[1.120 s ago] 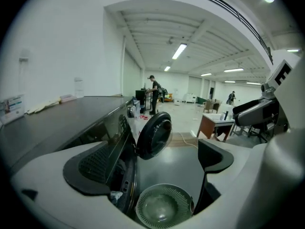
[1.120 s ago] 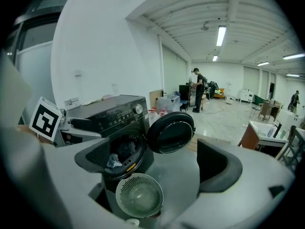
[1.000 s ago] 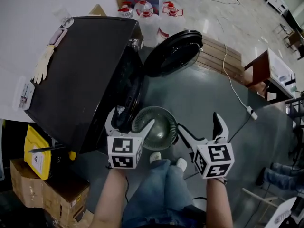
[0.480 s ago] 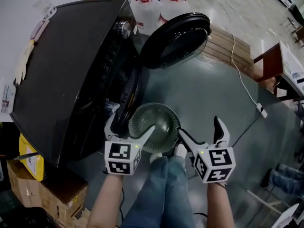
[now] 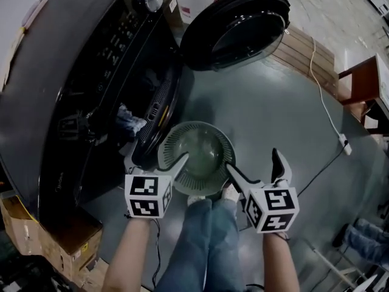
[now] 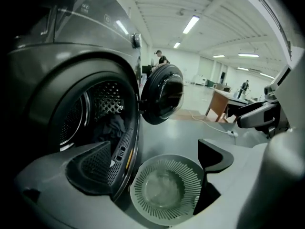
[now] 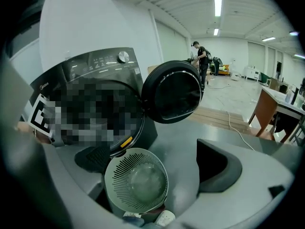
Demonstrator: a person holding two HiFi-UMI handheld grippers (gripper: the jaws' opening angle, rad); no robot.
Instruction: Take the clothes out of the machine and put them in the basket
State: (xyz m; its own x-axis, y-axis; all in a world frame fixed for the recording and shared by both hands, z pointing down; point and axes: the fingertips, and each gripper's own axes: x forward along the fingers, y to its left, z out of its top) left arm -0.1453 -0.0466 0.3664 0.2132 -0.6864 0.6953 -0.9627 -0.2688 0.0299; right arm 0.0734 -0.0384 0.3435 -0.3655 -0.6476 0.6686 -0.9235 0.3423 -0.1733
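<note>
Hovering wide open and empty at the mouth of the machine is the left gripper; the right gripper is equally spread beside it. Nothing looks taken yet. Next, I judge, comes reaching in for the one dark bundle of clothes in the drum. One empty basket stands just below.

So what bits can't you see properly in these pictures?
- How many clothes there are: left gripper view, the dark drum and its rim hide most of them.
- Inside the drum: right gripper view, a mosaic patch covers it.
- Panel print: right gripper view, too small to read.
- The washer, left side: head view, cut off by the edge.
</note>
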